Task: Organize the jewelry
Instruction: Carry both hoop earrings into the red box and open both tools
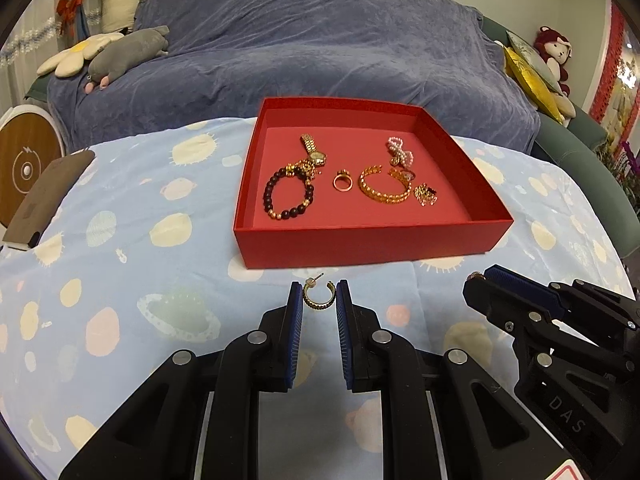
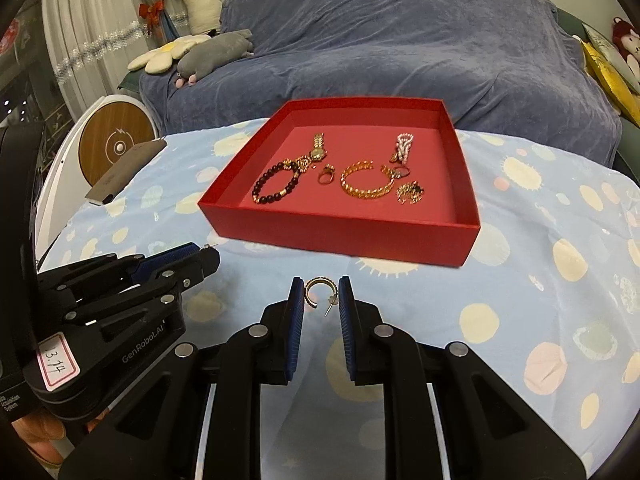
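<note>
A red box [image 1: 360, 242] [image 2: 340, 228] stands on the blue patterned cloth and holds a dark bead bracelet [image 1: 286, 196], a gold watch [image 1: 314, 150], a ring [image 1: 342, 182], a gold bangle [image 1: 384, 190] and pink pearls [image 1: 400, 152]. My left gripper [image 1: 319, 300] is shut on a gold hoop earring [image 1: 318, 298] just in front of the box. My right gripper [image 2: 320, 296] is shut on a second gold hoop earring [image 2: 320, 292], also in front of the box. Each gripper shows in the other's view, the right gripper [image 1: 480, 280] and the left gripper [image 2: 208, 252], side by side.
A sofa under a blue throw [image 1: 304, 52] stands behind the table with plush toys [image 1: 128, 52]. A grey-brown flat case [image 1: 48, 196] lies at the table's left edge. A round white and wood device [image 2: 116, 144] stands left of the table.
</note>
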Motion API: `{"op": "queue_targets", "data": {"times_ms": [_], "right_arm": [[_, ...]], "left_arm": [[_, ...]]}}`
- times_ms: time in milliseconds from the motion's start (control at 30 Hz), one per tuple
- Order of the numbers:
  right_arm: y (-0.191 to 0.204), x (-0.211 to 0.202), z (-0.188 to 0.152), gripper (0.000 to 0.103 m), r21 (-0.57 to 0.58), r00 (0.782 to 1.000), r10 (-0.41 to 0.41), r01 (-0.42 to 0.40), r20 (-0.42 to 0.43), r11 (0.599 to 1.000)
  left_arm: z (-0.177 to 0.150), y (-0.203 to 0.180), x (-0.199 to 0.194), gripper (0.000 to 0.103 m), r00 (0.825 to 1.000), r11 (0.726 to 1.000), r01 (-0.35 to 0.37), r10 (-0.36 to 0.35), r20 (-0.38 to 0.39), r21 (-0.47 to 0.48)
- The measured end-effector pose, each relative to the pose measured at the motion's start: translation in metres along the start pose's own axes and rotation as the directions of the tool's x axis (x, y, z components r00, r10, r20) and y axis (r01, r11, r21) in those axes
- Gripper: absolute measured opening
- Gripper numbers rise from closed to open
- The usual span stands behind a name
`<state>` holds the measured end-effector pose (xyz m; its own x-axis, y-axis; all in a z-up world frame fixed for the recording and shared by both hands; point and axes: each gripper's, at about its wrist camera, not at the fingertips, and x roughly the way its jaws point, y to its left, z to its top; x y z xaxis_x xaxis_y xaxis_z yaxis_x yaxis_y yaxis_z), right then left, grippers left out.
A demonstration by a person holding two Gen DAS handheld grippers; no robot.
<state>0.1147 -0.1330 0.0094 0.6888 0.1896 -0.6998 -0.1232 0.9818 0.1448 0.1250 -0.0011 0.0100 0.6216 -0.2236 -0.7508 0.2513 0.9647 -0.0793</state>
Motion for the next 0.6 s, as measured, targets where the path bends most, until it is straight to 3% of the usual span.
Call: {"op": "queue_targets", "data": {"times_ms": [333, 600], "right_arm": [[-0.026, 0.004, 0.048, 0.017, 0.024, 0.997, -0.036, 0.034, 0.067, 0.999], [-0.033, 0.036, 0.065, 0.017, 0.037, 0.998, -0.037, 0.035, 0.045, 0.999]], "left_arm": [[0.058, -0.012, 0.003, 0.014, 0.997, 0.999, -0.022, 0.020, 0.081, 0.027], [0.082, -0.013, 0.037, 0.014, 0.998, 1.000, -0.021, 0.020, 0.067, 0.012]]}}
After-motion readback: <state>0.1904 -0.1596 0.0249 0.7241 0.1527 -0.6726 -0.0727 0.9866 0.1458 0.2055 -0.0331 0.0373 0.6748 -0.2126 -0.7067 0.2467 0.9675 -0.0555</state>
